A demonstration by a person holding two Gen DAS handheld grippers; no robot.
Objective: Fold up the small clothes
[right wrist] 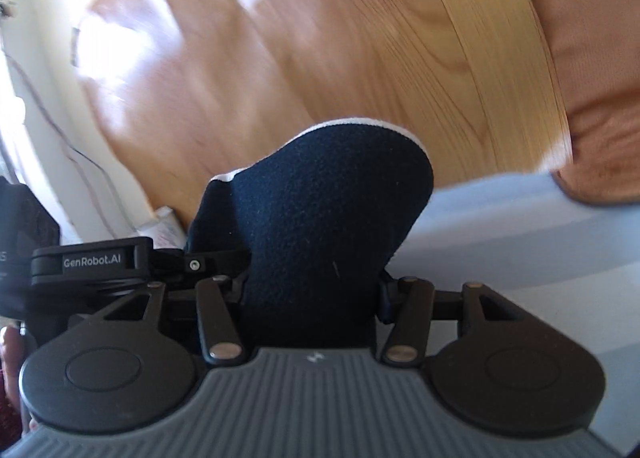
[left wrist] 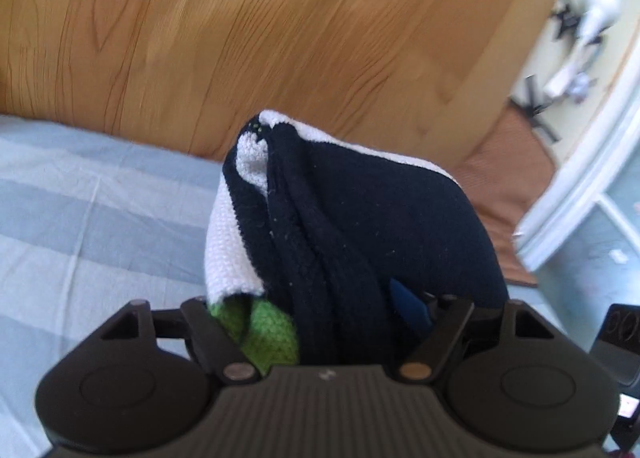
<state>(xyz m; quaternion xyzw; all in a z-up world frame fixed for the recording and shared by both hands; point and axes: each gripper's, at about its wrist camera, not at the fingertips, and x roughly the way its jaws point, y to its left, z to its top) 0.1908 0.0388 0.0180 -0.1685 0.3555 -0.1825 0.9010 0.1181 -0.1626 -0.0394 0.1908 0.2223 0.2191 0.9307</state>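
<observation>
The left gripper (left wrist: pixel 324 322) is clamped on a bunched pair of socks (left wrist: pixel 352 226): navy knit with white panels and a green section tucked low against the left jaw. The fabric fills the gap between the jaws and stands up from them, clear of the bed sheet (left wrist: pixel 80 198). Holding the bundle by its thick end probably keeps the layers stacked so they do not slip apart.

The right gripper (right wrist: pixel 312 298) pinches the navy sock (right wrist: pixel 328 194), its white edge showing along the top. The jaws sit partly closed with the cloth pressed between them. The left gripper's black housing appears just beside it at the left of this view, so both grippers appear to hold the same bundle close together.

The bundle is held above the striped sheet, near the bed's edge, in front of the wooden headboard (left wrist: pixel 280 38). A brown cushion (right wrist: pixel 592 78) lies at the right corner of the bed. Both views are blurred.
</observation>
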